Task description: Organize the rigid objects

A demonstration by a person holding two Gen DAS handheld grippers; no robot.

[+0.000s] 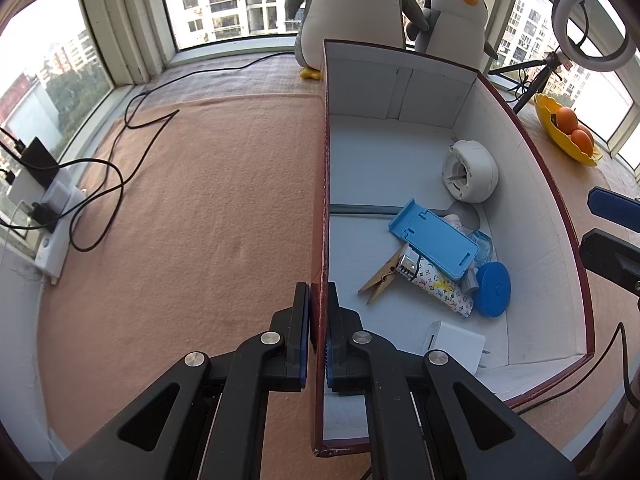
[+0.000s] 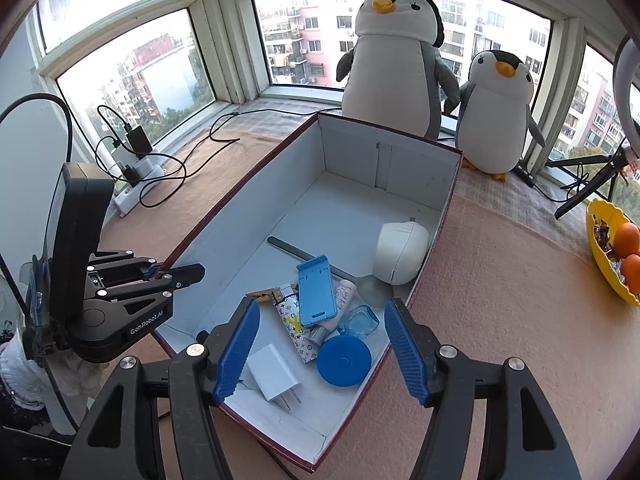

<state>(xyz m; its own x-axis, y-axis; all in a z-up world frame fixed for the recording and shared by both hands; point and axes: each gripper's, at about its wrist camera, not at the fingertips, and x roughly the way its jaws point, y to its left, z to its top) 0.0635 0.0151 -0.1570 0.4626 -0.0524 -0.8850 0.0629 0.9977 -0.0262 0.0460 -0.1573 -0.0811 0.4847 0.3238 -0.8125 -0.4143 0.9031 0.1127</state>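
Red box wall (image 1: 320, 240) between left tongs (image 1: 319, 320).

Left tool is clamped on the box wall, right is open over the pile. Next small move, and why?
Probably lower the right tool onto the blue round case and close. It lies on top near the box's right wall, almost between the open fingers, with nothing over it. The left tool grips the left wall, so the box should stay put.
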